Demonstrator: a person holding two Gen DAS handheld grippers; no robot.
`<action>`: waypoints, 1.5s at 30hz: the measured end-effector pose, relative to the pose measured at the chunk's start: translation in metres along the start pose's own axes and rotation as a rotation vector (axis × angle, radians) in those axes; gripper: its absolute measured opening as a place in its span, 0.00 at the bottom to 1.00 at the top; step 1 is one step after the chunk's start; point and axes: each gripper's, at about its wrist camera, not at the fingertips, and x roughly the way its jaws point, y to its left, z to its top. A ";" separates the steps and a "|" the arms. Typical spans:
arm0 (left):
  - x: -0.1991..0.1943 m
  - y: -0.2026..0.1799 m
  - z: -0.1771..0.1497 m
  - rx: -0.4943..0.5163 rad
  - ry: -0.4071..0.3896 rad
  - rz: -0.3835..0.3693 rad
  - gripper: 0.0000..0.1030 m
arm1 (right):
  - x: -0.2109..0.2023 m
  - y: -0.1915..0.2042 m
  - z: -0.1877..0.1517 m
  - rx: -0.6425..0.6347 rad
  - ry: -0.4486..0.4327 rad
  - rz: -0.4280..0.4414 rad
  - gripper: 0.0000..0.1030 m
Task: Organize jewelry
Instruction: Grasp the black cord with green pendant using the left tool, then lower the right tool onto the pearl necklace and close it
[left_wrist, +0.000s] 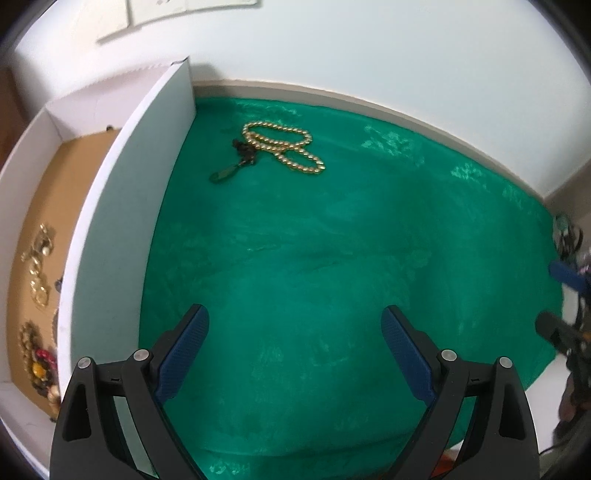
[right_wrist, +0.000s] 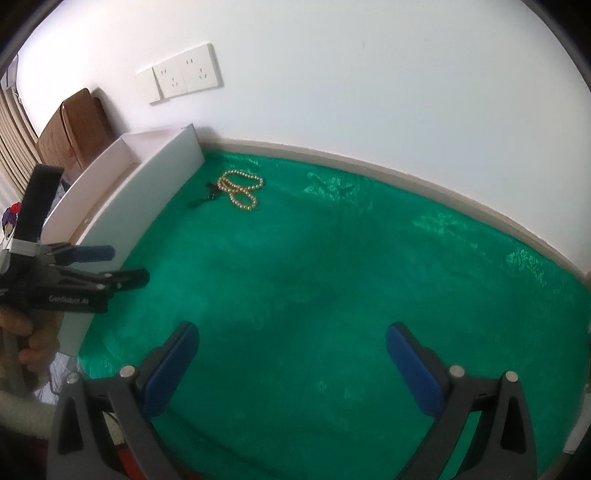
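The left claw (left_wrist: 295, 328) stands spread wide with nothing between its black fingers, whose inner faces carry ribbed blue pads (left_wrist: 184, 350). The right claw (right_wrist: 291, 343) is spread the same way and grips nothing; its blue pads (right_wrist: 417, 369) look smoother and rectangular. Both hang above a green cloth (left_wrist: 332, 258) with a soft, velvety nap and shiny crushed patches, which covers the desk up to the pale wall.

Seen from the right wrist, the left claw (right_wrist: 122, 266) shows side-on at the left, its fingers apart, near the box wall.

Far ahead on the cloth, near its back edge, lies a pearl necklace (left_wrist: 284, 147) of small round cream-gold beads, looped over itself in a loose figure of eight. Touching its left end is a dark pendant piece (left_wrist: 236, 162): a knotted black cluster with an elongated green drop pointing toward the box.

Left of the cloth stands a white cardboard box (left_wrist: 122, 221) with thin flat walls and a brown floor. On that floor, at the near end, lie gold chain pieces (left_wrist: 38, 266) and a beaded piece (left_wrist: 37, 362) with red and yellow stones, both blurred.

On the wall above are white rectangular sockets (right_wrist: 184, 74).
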 end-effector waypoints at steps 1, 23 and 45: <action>0.004 0.005 0.003 -0.012 0.002 0.001 0.92 | 0.001 -0.002 0.000 0.006 0.003 0.002 1.00; 0.129 0.049 0.131 -0.039 -0.006 0.061 0.52 | 0.018 -0.040 -0.010 0.126 0.067 -0.018 1.00; 0.038 0.026 0.096 0.023 -0.083 0.027 0.06 | 0.055 -0.026 0.023 0.097 0.094 0.066 1.00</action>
